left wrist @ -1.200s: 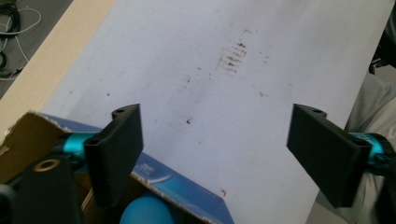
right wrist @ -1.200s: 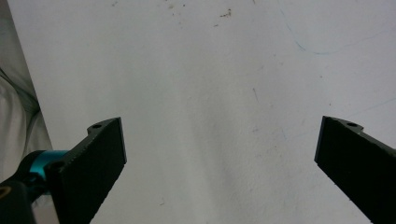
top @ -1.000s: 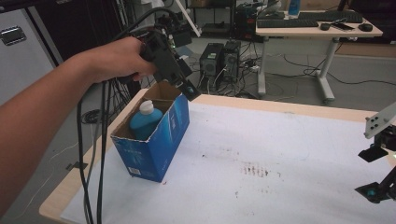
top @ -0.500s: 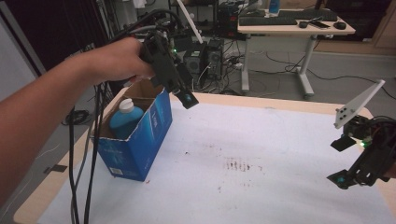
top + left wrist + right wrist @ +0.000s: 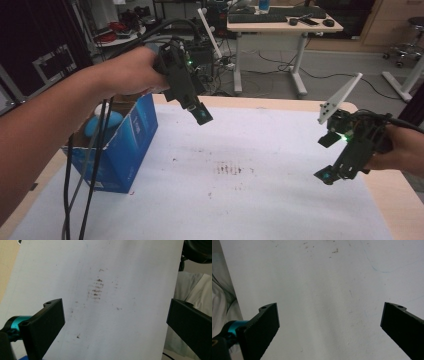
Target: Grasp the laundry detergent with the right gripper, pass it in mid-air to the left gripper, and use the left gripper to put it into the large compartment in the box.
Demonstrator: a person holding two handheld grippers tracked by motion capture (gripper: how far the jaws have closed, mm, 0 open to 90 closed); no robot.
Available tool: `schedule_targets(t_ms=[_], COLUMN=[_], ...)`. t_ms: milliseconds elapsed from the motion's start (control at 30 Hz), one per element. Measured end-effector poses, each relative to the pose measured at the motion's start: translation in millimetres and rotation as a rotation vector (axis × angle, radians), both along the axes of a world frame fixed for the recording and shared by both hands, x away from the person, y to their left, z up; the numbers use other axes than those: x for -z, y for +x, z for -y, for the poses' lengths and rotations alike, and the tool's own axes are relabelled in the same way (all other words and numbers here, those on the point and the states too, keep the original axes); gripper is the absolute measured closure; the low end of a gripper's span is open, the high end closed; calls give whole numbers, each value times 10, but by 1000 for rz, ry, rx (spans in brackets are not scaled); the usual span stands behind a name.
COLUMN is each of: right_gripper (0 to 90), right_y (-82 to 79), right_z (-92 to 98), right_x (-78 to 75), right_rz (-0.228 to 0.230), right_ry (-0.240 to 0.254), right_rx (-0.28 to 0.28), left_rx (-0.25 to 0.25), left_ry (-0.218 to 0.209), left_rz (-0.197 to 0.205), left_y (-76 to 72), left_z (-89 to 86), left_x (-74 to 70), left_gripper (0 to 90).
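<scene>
A blue cardboard box (image 5: 122, 145) stands open at the table's left, with a blue bottle (image 5: 100, 122) with a white cap inside it. My left gripper (image 5: 196, 107) hangs in the air just right of the box's top, tilted down toward the white sheet (image 5: 260, 200). The left gripper view has its jaws wide apart, with nothing between them, my left gripper (image 5: 115, 315) over a brown smudge (image 5: 96, 288). My right gripper (image 5: 326, 157) hovers low at the sheet's right edge. It is open and empty too, my right gripper (image 5: 329, 317) over bare white sheet.
The brown smudge (image 5: 235, 169) marks the middle of the sheet. Black cables (image 5: 85, 175) hang from my left gripper in front of the box. Bare wood (image 5: 395, 205) borders the sheet on the right. A desk (image 5: 280, 22) stands on the floor beyond.
My left gripper has moved away from the box opening, to the right and toward the table's middle. My right gripper has come farther in from the right edge. Both stay open.
</scene>
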State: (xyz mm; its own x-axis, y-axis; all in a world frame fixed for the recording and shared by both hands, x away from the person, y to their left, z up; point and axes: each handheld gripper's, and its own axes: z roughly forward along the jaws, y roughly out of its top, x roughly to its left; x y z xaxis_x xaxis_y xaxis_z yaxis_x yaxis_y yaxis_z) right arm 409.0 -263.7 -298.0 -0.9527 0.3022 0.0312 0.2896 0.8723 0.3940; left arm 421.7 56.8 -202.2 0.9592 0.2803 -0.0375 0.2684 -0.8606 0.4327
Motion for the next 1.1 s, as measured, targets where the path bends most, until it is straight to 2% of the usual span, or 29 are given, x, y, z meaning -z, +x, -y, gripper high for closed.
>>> schedule_targets(t_ms=[100,367,733,767,1100], right_gripper=[13,13,13,14,14], right_y=[5,7,-12,-11,-17], right_z=[-5,-49,-92,-94,-91], right_x=[4,10,19,27,64], right_rz=[3,3,3,5,-2], right_ry=[-1,3,-5,-5,-10], right_rx=[3,0,-10,-13,-13], left_rx=[4,52,75,83,102], left_ry=[11,29,27,36,44], left_rz=[3,-9,-14,-15,-36], left_y=[10,-5,-60,-65,-70], left_z=[102,323,405,429,539], left_x=[63,221,360,403,538], left_gripper=[16,16,16,16,16])
